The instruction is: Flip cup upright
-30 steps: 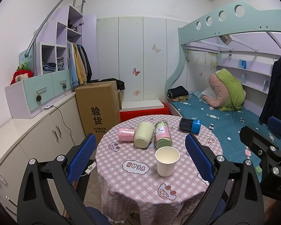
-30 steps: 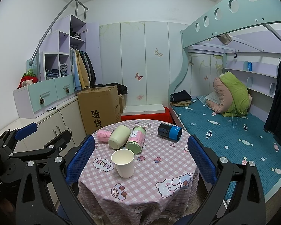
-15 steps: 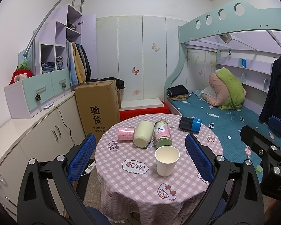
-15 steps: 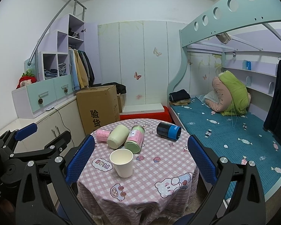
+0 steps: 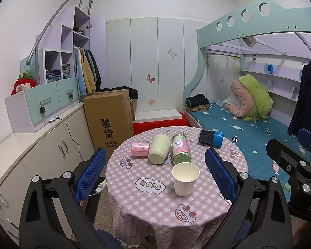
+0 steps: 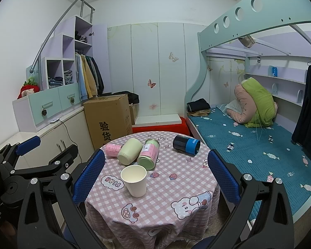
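We are holding both tools, left tool (image 5: 153,170) and right tool (image 6: 155,172), apart and empty, back from the bench (image 5: 155,203); the paper cup (image 5: 185,178) is already standing upright, so we judge only withdrawal remains.

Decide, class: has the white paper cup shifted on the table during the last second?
No. The paper cup stands upright in the same spot, just in front of the lying green jar and right of the cloth's "VEAN" label; only the camera drifted slightly.
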`<move>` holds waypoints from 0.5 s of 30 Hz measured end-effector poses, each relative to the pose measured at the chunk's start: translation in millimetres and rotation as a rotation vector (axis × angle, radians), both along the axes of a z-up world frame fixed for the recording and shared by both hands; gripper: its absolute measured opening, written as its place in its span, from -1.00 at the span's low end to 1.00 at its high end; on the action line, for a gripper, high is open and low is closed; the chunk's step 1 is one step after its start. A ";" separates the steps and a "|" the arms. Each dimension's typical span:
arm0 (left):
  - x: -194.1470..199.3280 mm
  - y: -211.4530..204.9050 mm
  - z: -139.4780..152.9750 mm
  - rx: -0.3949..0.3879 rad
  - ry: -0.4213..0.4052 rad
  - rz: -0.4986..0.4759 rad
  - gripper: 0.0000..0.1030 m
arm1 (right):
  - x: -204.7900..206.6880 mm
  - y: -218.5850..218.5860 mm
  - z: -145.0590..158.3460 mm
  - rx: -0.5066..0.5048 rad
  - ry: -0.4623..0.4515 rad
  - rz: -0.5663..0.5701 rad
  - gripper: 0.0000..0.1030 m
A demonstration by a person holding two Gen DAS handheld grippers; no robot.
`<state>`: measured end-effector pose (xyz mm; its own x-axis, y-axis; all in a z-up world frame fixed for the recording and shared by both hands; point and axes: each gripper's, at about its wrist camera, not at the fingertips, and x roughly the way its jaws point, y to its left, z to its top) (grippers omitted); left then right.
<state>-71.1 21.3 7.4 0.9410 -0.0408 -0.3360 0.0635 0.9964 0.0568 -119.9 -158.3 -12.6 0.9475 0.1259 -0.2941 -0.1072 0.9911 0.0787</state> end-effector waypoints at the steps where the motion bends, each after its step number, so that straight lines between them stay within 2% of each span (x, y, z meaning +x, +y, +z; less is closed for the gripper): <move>1: 0.9 0.3 0.2 0.001 -0.001 0.000 0.87 | -0.3 -0.5 -0.3 0.000 0.000 0.001 0.86; 15: 3.5 1.5 3.1 0.009 -0.010 0.002 0.87 | 0.4 0.3 -0.5 0.000 0.000 -0.003 0.86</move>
